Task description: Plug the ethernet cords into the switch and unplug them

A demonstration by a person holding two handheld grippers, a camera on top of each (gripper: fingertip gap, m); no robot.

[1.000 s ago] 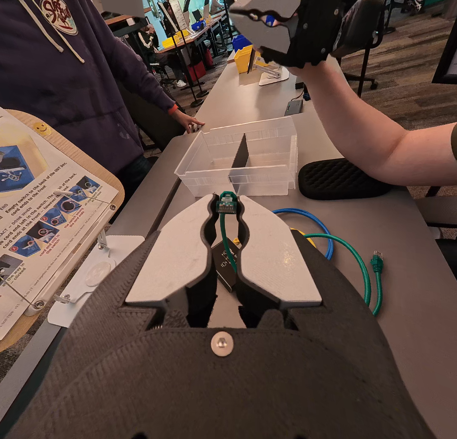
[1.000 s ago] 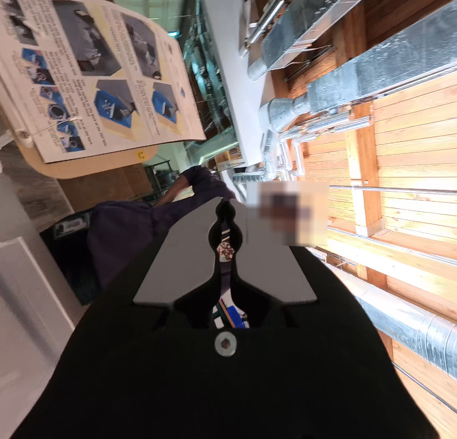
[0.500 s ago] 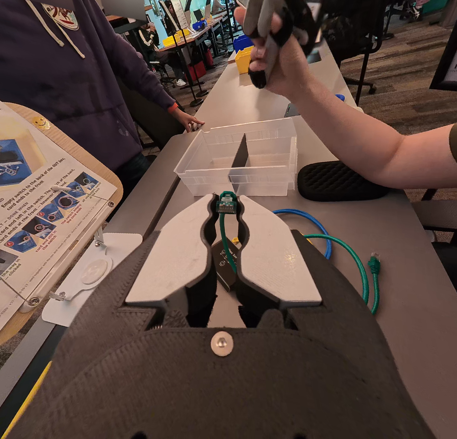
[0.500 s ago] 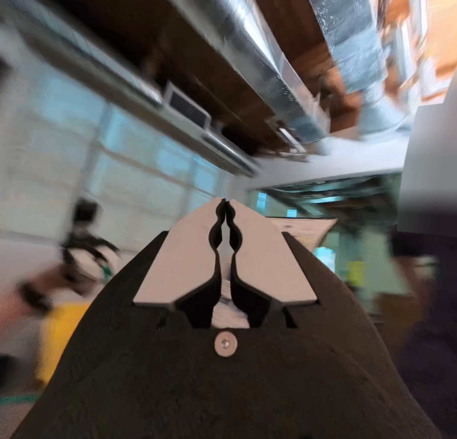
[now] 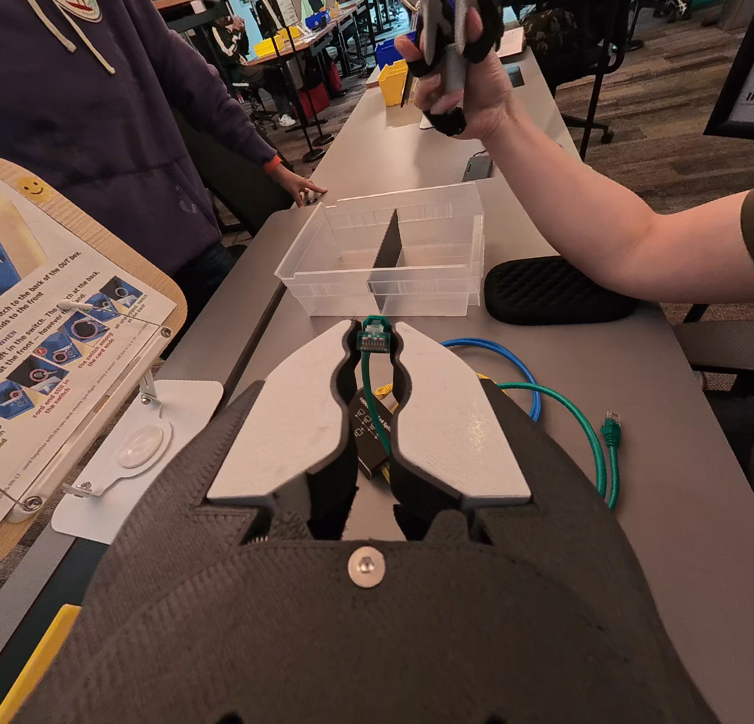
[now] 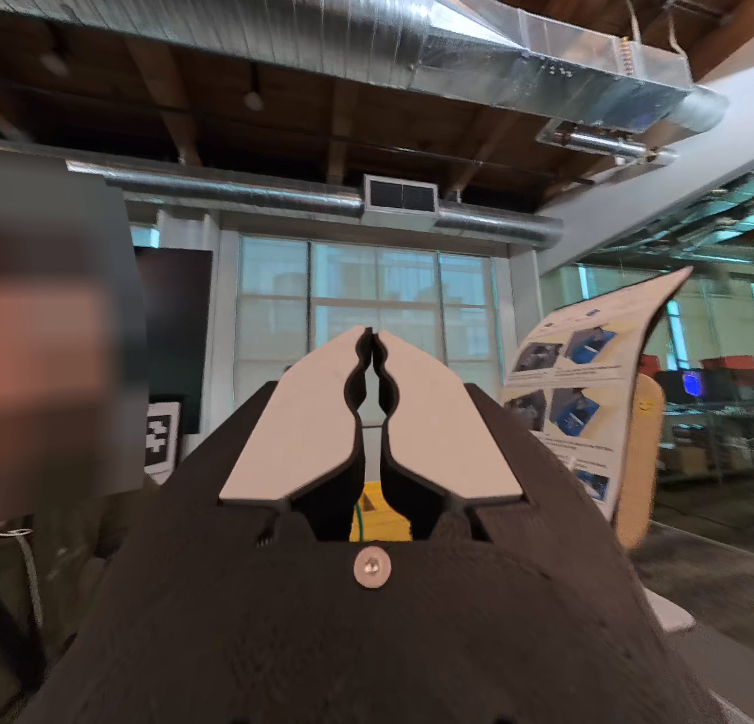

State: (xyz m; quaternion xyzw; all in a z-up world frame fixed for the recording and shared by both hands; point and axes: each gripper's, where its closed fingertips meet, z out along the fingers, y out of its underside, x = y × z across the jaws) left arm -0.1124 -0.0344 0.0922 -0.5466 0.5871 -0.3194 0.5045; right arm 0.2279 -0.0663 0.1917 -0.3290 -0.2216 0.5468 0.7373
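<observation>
My left gripper (image 5: 373, 339) is shut on the green ethernet plug (image 5: 373, 335), which it holds up at its tips above the table. The green cord (image 5: 587, 431) runs down between the fingers and loops right to its other plug (image 5: 610, 433). The black switch (image 5: 369, 431) lies under the fingers, with a yellow plug (image 5: 383, 390) at it. A blue cord (image 5: 510, 361) loops beside it. My right gripper (image 6: 372, 333) is shut with nothing between its tips. It is raised high in the air, and also shows in the left wrist view (image 5: 449, 23).
A clear divided bin (image 5: 387, 296) stands just beyond my left fingertips. A black wrist pad (image 5: 559, 292) lies to its right, under the raised forearm. An instruction board (image 5: 61, 357) stands at the left. A person in a purple hoodie (image 5: 102, 113) stands at the table's left edge. My right fingertips sit around 35 cm from my left ones.
My right gripper has swung round in the air, from facing sideways to facing the windows and ceiling, and stayed shut. My left gripper has kept still with the green plug in it.
</observation>
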